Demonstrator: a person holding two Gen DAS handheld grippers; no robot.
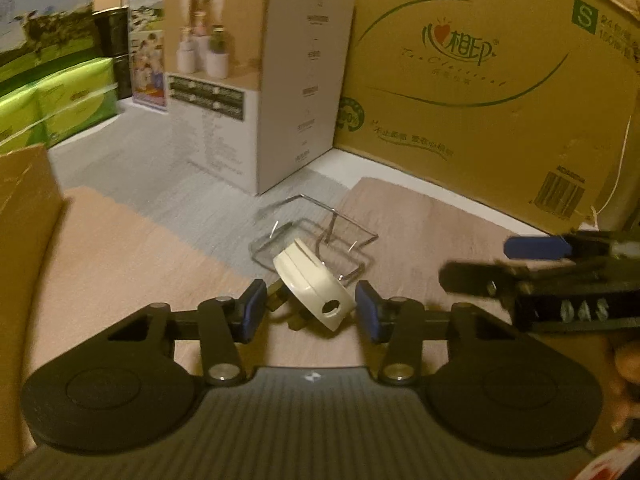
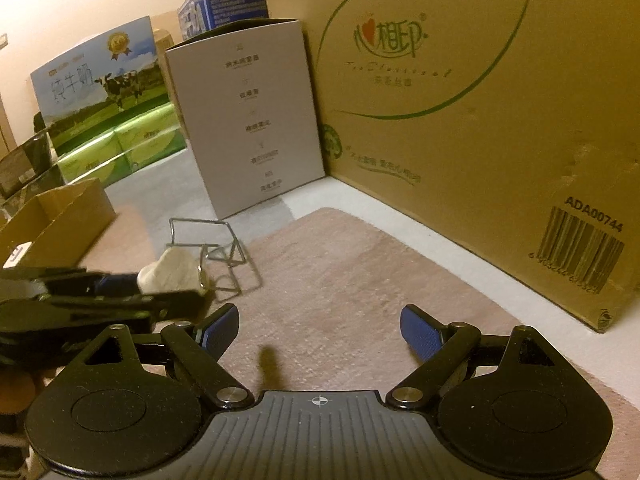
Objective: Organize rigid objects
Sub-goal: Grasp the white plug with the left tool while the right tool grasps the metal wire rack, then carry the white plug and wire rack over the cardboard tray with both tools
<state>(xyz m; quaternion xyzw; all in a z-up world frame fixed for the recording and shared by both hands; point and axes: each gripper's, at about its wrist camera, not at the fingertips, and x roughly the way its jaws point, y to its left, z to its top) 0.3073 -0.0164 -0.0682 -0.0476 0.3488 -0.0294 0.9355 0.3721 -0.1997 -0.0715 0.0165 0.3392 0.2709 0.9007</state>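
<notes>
A cream plastic plug adapter (image 1: 314, 286) with brass prongs lies tilted on the mat between the open fingers of my left gripper (image 1: 310, 310); the blue pads stand apart from it on both sides. A bent wire stand (image 1: 320, 232) lies just beyond it. In the right wrist view the adapter (image 2: 172, 272) and the wire stand (image 2: 218, 254) sit at the left, with the left gripper's fingers (image 2: 120, 284) beside them. My right gripper (image 2: 316, 334) is open and empty over the pink mat (image 2: 360, 280). It shows at the right edge of the left wrist view (image 1: 536, 258).
A large brown carton (image 1: 480, 72) walls the back right. A white product box (image 1: 260, 92) stands beside it. Green tissue packs (image 1: 60, 108) and milk cartons (image 2: 100, 80) line the back left. An open cardboard box (image 2: 56, 220) sits at the left.
</notes>
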